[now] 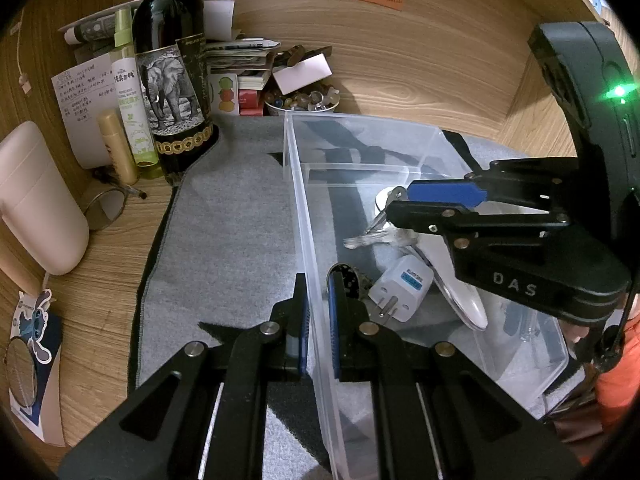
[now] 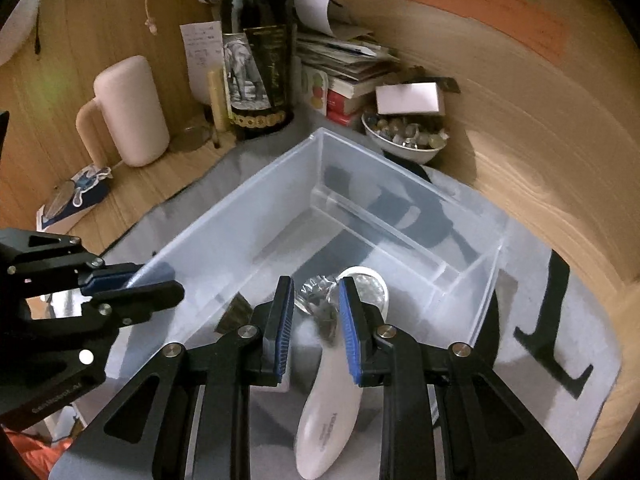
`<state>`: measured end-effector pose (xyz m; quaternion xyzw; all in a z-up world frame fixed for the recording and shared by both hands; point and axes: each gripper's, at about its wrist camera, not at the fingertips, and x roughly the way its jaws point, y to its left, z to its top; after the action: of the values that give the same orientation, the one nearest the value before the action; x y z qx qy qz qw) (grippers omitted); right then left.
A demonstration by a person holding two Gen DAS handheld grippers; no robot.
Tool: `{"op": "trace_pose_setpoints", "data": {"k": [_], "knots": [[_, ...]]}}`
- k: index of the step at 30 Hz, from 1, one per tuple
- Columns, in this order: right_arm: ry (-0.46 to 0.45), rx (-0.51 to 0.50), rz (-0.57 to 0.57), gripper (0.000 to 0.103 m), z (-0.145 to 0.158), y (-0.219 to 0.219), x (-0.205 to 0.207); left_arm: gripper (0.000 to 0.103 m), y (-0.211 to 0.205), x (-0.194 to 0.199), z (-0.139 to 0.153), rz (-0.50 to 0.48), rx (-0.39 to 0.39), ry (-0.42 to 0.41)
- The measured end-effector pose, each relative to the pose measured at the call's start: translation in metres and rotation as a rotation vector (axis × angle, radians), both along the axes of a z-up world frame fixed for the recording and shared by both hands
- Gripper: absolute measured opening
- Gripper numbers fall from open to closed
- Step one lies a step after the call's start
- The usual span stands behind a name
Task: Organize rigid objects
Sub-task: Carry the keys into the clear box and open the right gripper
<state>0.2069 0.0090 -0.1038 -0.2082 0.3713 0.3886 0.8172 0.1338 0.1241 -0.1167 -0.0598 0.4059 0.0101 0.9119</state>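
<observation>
Nearest the lens in the left wrist view, the left gripper [image 1: 318,320] stood clamped on the near wall of the clear plastic bin [image 1: 308,216], one blue pad outside the wall and one inside, at the lower centre of the frame. That grip appeared intended to steady the light bin on the grey mat [image 1: 224,216] while the other hand worked inside it. The right gripper [image 2: 314,332], seen at lower centre of the right wrist view, pointed steeply down into the bin with its jaws narrowly apart; between them lay a small grey-and-clear object [image 2: 320,304], blurred, and whether the pads pressed on it could not be told. Directly below it lay the white handheld device [image 2: 332,412], already resting on the bin floor and running toward the bottom of the frame. In the left wrist view a white plug adapter [image 1: 402,286] lay beside that device at centre right, its prongs pointing toward the near wall, so several rigid items were judged to be already sorted into the large compartment. The narrow divided compartment [image 2: 400,220] at the far side of the bin held nothing visible. Clutter at the upper left, including the dark wine bottle [image 1: 172,80] and the bowl of small stones [image 2: 404,136], stood off the mat, well apart from both grippers.
</observation>
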Motion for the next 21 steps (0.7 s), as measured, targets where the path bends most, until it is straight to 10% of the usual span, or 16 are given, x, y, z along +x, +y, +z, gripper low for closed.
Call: {"op": "trace_pose_setpoints", "data": {"k": [6,21], "knots": [[-0.011,0.025,-0.018,0.024,0.011,-0.010,-0.001,0.008,0.000,0.000,0.000,0.000,0.000,0.000],[-0.130,0.145,-0.134,0.069,0.057,-0.077,-0.014,0.008,0.001,0.001,-0.001,0.000,0.001,0.000]]}}
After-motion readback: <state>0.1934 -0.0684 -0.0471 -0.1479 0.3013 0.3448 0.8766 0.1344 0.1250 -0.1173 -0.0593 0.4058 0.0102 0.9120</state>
